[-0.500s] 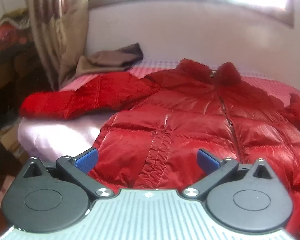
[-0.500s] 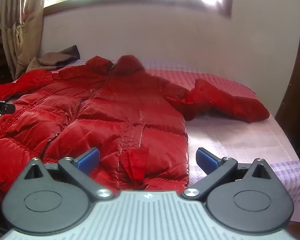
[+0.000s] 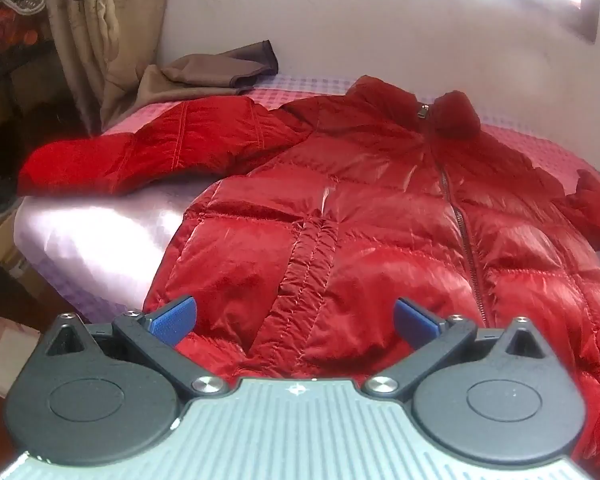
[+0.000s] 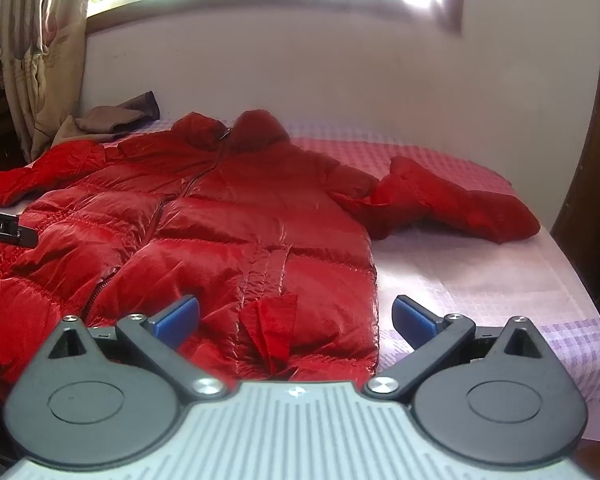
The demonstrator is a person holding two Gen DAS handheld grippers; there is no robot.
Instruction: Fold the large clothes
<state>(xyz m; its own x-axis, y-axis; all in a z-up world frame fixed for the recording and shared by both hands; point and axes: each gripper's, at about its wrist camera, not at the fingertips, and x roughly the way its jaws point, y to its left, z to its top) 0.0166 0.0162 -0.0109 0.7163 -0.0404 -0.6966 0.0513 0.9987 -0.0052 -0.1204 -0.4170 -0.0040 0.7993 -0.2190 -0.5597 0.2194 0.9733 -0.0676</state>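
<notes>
Compared with half a second earlier, little has changed: the long shiny red quilted puffer coat (image 3: 380,216) lies in the same spread on the pink-and-lilac checked bedsheet (image 3: 92,240), zipped front up, collar toward the pale wall (image 3: 360,28), and both claws sit a shade closer to its hem. From the left, the left wrist view alone shows a dark shelf with patterned red cloth (image 3: 8,28) beside the beige curtain (image 3: 100,32), then a crumpled brown garment (image 3: 216,72) at the bed's far corner, just behind the coat's outstretched sleeve. The left gripper (image 3: 296,320) hangs over the coat's lower left panel, its blue pads (image 3: 172,318) spread wide with nothing between them. The coat's far sleeve is mostly cut off here. The right wrist view shows that sleeve bent on the sheet, a dark wooden frame at the right edge (image 4: 596,160), and a black bar of the other tool at the left edge. The right gripper (image 4: 296,320) hovers over the coat's lower right corner, equally wide, holding nothing.
</notes>
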